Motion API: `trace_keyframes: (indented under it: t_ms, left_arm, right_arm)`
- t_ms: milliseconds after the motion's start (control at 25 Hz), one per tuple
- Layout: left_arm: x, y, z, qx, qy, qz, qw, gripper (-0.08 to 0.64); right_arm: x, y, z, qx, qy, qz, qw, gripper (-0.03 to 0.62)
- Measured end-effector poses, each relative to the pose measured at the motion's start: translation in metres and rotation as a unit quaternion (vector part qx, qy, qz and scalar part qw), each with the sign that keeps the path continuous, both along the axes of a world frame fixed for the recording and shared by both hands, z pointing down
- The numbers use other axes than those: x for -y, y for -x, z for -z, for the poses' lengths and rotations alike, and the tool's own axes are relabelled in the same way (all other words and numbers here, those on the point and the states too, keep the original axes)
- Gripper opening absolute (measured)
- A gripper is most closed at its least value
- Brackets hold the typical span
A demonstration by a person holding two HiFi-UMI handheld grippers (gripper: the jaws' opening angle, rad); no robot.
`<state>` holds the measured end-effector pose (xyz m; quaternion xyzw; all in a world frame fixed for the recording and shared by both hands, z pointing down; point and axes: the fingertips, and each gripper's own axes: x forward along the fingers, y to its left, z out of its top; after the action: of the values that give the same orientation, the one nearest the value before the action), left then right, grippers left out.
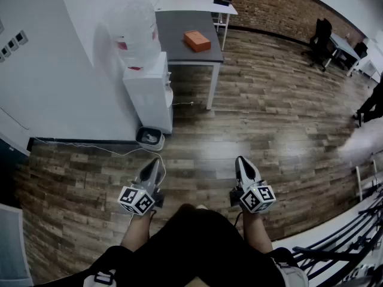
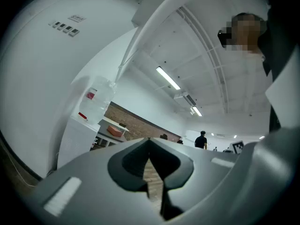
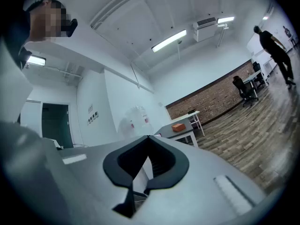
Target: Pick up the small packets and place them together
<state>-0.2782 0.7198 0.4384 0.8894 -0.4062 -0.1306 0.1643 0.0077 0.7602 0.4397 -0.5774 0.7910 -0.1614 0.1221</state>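
No small packets show in any view. An orange box (image 1: 197, 40) lies on a grey table (image 1: 179, 51) far ahead; it also appears small in the left gripper view (image 2: 115, 131) and the right gripper view (image 3: 177, 127). My left gripper (image 1: 155, 162) and right gripper (image 1: 240, 160) are held low in front of the person's body, pointing forward over the wood floor. Both have their jaws together with nothing between them, as seen up close for the left gripper (image 2: 150, 139) and the right gripper (image 3: 148, 137).
A white water dispenser (image 1: 146, 82) stands against the wall at left, a small grey bin (image 1: 149, 137) at its foot and a thin cable (image 1: 90, 145) along the floor. A white table (image 1: 197, 5) sits behind the grey one. An office chair (image 1: 321, 34) and a walking person (image 1: 374, 103) are at right.
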Motion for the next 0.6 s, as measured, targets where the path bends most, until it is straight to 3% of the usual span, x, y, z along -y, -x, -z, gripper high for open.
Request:
trace_keyframes:
  t_ms: [600]
  left_arm:
    - [0.003, -0.012, -0.007, 0.007, 0.007, -0.004, 0.9999, -0.002]
  right_arm:
    - [0.002, -0.005, -0.005, -0.013, 0.005, 0.013, 1.0, 0.002]
